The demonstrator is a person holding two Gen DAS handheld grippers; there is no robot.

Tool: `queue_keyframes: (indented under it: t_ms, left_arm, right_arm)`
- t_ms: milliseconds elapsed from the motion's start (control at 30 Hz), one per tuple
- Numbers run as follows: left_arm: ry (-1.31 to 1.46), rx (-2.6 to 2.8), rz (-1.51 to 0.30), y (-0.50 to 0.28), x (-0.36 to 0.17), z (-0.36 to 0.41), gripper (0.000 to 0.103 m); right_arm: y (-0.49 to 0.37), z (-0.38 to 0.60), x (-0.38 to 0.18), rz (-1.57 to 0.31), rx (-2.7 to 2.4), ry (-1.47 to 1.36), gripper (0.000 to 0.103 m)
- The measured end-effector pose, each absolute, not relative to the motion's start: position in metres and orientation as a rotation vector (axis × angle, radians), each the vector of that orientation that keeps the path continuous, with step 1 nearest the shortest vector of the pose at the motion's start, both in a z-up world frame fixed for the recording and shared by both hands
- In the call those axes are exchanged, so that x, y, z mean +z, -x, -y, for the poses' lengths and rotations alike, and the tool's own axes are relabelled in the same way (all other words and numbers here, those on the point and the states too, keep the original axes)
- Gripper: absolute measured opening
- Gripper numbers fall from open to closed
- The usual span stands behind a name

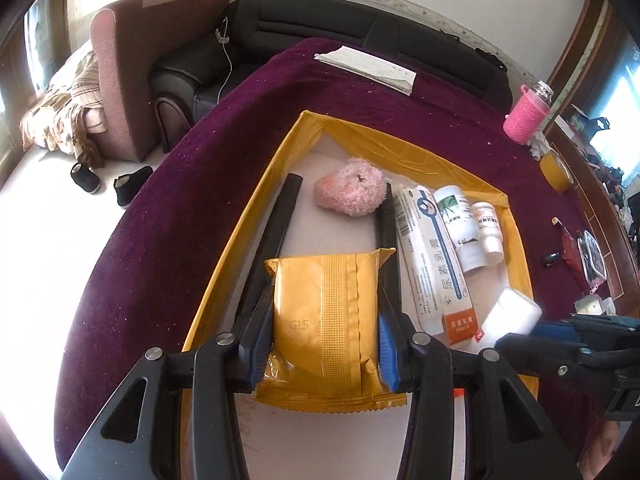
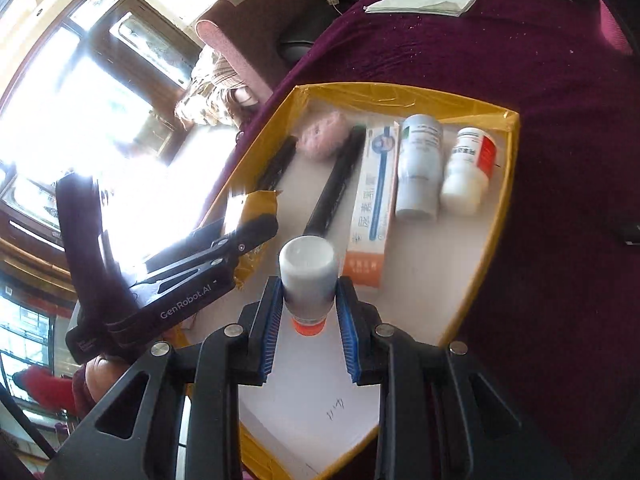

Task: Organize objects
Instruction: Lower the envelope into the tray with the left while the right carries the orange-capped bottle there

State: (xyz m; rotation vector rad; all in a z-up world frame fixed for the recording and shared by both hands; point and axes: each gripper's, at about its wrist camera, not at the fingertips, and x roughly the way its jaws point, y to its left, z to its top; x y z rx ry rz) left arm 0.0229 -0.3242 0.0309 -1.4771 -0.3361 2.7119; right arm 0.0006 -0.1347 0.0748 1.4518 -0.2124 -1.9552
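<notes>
A yellow-taped cardboard tray (image 1: pixel 256 200) lies on the purple tablecloth; it also shows in the right wrist view (image 2: pixel 508 184). My left gripper (image 1: pixel 325 320) is shut on a gold foil packet (image 1: pixel 324 320) above the tray's near left part. My right gripper (image 2: pixel 308 316) is shut on a small white bottle (image 2: pixel 308 276) with an orange cap, over the tray's near end. In the tray lie a pink plush toy (image 1: pixel 350 192), two black markers (image 1: pixel 284 216), a white ointment box (image 1: pixel 430 260) and two white bottles (image 1: pixel 460 224).
On the cloth are a folded paper (image 1: pixel 368 66), a pink-sleeved bottle (image 1: pixel 528 114), a tape roll (image 1: pixel 556 170) and small clutter at right (image 1: pixel 584 256). A black sofa (image 1: pixel 320 32) and a pink armchair (image 1: pixel 132 80) stand beyond the table.
</notes>
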Motion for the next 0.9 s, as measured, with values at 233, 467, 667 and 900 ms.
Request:
queue_keyframes:
  t_ms: [233, 467, 667, 900]
  left_arm:
    - [1.470, 2.719, 0.402, -0.015, 0.032, 0.329, 0.043]
    - [1.393, 2.708, 0.457, -0.010, 0.041, 0.332, 0.050]
    - [1.265, 2.764, 0.501, -0.025, 0.054, 0.331, 0.054]
    - [1.333, 2.769, 0.591, -0.038, 0.039, 0.322, 0.054]
  right_arm:
    - [0.026, 0.159, 0.060, 0.207, -1.957, -1.499, 0.025]
    - [0.036, 0.162, 0.062, 0.181, -2.010, -1.473, 0.028]
    - [0.021, 0.141, 0.094, 0.200, -2.092, -1.345, 0.033]
    - [-0.007, 0.086, 0.133, 0.278, -2.255, -1.155, 0.050]
